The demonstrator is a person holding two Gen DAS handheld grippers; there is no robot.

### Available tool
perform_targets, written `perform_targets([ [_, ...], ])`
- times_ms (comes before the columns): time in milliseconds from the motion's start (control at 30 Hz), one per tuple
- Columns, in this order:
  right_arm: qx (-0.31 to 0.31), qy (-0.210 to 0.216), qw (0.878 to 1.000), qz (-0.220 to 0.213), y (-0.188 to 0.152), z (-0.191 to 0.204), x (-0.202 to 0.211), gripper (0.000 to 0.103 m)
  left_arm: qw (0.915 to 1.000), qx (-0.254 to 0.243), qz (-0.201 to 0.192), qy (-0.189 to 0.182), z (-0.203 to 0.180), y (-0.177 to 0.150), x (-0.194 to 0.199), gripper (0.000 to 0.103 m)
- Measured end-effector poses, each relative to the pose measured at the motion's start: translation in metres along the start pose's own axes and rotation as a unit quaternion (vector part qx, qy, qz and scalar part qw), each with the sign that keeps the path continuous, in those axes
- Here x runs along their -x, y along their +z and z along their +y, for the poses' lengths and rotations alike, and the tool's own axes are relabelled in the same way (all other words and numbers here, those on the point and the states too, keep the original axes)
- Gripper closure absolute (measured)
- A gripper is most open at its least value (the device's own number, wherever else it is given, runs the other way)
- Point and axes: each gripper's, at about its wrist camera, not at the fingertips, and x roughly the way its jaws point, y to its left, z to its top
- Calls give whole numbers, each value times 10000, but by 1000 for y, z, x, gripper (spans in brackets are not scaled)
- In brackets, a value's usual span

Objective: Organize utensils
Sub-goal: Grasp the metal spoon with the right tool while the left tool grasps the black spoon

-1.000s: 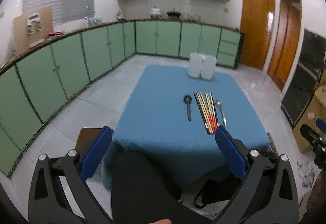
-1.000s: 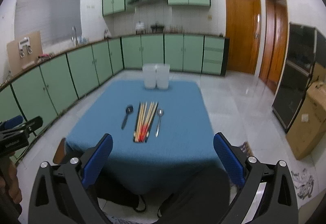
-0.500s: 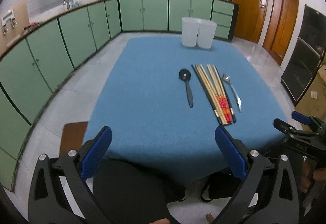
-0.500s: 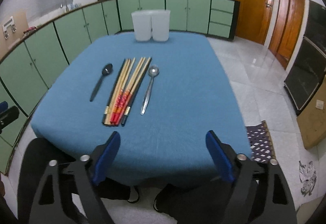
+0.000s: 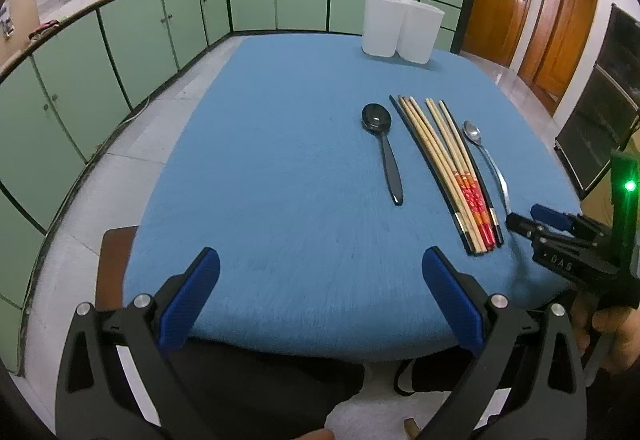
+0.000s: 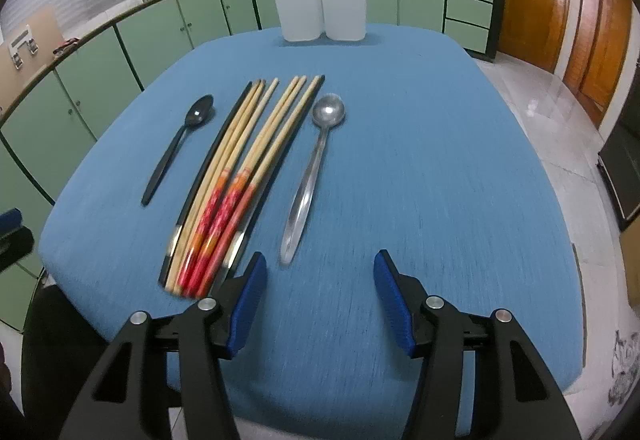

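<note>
Chopsticks [image 6: 236,180], bamboo with red ends, lie between black plastic spoon [image 6: 180,144] and steel spoon [image 6: 316,168] on blue surface [image 6: 420,160]. Right claw [image 6: 320,280] closing on nothing; left claw [image 5: 320,276] spread apart.

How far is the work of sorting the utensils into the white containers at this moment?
Nothing looks sorted yet. The black plastic spoon, the bundle of wooden and black chopsticks and the shiny metal spoon all lie on the blue tablecloth, apart from the two white plastic containers. In hand: nothing. The right gripper is closing, empty, just short of the metal spoon's handle; the left gripper is open and empty. Every utensil remains to move.
</note>
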Motion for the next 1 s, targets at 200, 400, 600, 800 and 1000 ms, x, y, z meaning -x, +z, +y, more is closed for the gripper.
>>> perform_targets([
  [200, 168, -45, 9996, -203, 13, -9, -12, 52, 9998, -16, 150, -108, -9, 11, -32, 5],
  [400, 159, -103, 9991, -386, 18, -24, -15, 68, 9993, -144, 333, -83, -32, 19, -71, 5],
  [600, 281, -73, 9983, -508, 17, -27, -16, 69, 9993, -283, 220, 125, -49, 25, -93, 6],
  [800, 450, -23, 9969, -642, 14, -22, -16, 78, 9995, -272, -93, 106, -59, 27, -88, 52],
  [1000, 559, 28, 9960, -690, 14, -14, -18, 92, 9994, -194, -182, -199, -64, 26, -83, 91],
])
